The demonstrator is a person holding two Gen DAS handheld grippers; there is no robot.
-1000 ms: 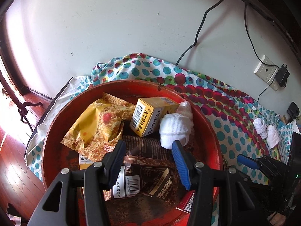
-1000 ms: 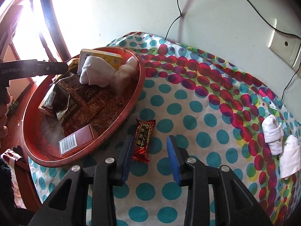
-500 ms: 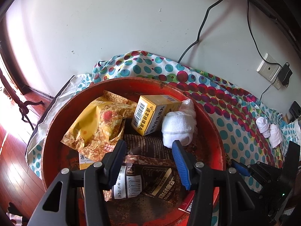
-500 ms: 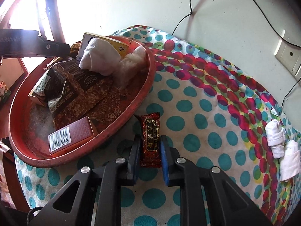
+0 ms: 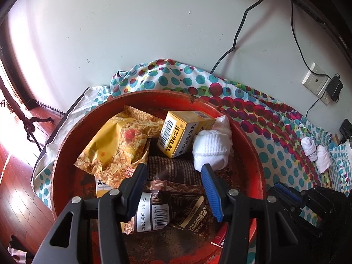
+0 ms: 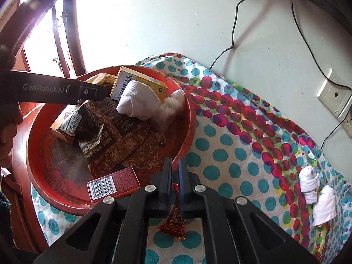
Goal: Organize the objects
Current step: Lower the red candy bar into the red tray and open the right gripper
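Left claw (image 5: 173, 189) is hanging over the red round tray (image 5: 66, 154), its blue-padded fingers spread wide with nothing between them. Right claw (image 6: 175, 176) is pinching a red-and-gold candy bar (image 6: 173, 220); its jaws have just been closing and are now pressing together on the wrapper's upper end, while the lower end is hanging below the fingers above the polka-dot cloth (image 6: 242, 145), just beside the tray's near rim.

Inside the tray, from left to right in the left wrist view: one yellow snack bag (image 5: 116, 145), crinkled; one pale box (image 5: 103, 184), mostly hidden under that bag; two dark brown coffee-style packets (image 5: 176, 206), overlapping and bearing barcodes; one yellow medicine box (image 5: 184, 134), tilted; one rolled white sock (image 5: 211, 151) leaning against that box; one wad of white fluffy material (image 6: 173, 107) touching the sock. One dark red barcoded box (image 6: 113, 183) is lying flat at the tray's near edge.

On the cloth at far right, two more rolled white socks (image 6: 316, 195) are lying side by side, well apart from the tray.
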